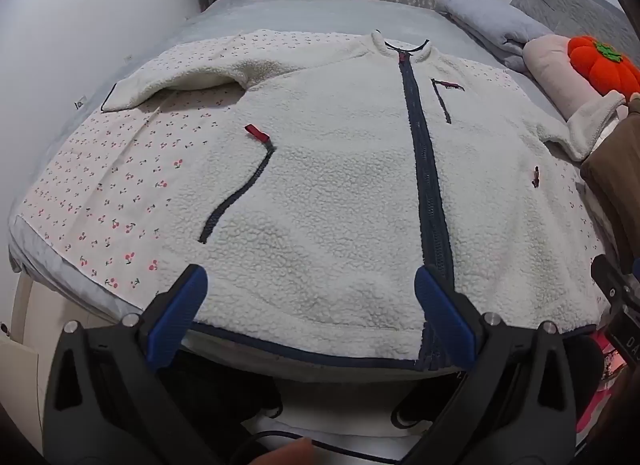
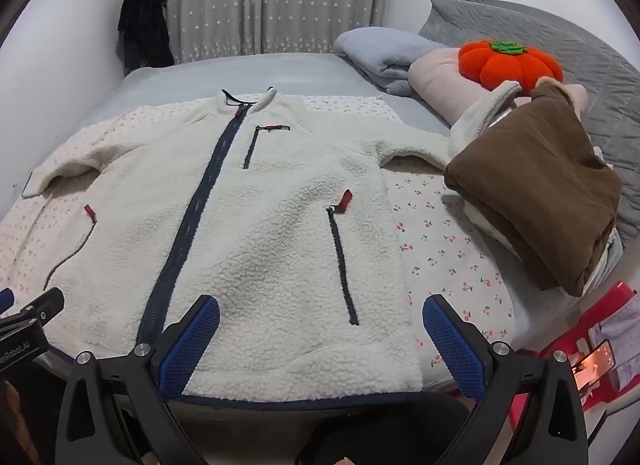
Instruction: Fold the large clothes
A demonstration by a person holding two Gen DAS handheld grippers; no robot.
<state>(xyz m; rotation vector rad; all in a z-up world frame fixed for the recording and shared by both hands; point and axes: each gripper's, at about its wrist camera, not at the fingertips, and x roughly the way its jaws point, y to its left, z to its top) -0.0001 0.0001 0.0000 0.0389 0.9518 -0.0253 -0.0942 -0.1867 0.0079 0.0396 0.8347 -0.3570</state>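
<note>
A cream fleece jacket (image 1: pixel 328 185) (image 2: pixel 256 225) with a dark navy zip lies flat, front up, on a cherry-print sheet (image 1: pixel 100 193) (image 2: pixel 444 241) on the bed. Its sleeves spread out to both sides, and its navy hem hangs at the near bed edge. My left gripper (image 1: pixel 310 289) hovers open above the hem, left of the zip, nothing between its blue pads. My right gripper (image 2: pixel 320 321) hovers open over the hem's right half, below the right pocket zip, also empty. The right gripper's body (image 1: pixel 618 305) shows at the edge of the left wrist view, the left gripper's body (image 2: pixel 28 321) in the right.
A folded brown garment (image 2: pixel 536 193) (image 1: pixel 616 177) sits on a stack at the bed's right side, over the jacket's right cuff. Behind it lie an orange pumpkin cushion (image 2: pixel 508 65) (image 1: pixel 600 69), a pink roll and grey bedding (image 2: pixel 384 53). A red stool (image 2: pixel 600 349) holding a phone stands by the bed.
</note>
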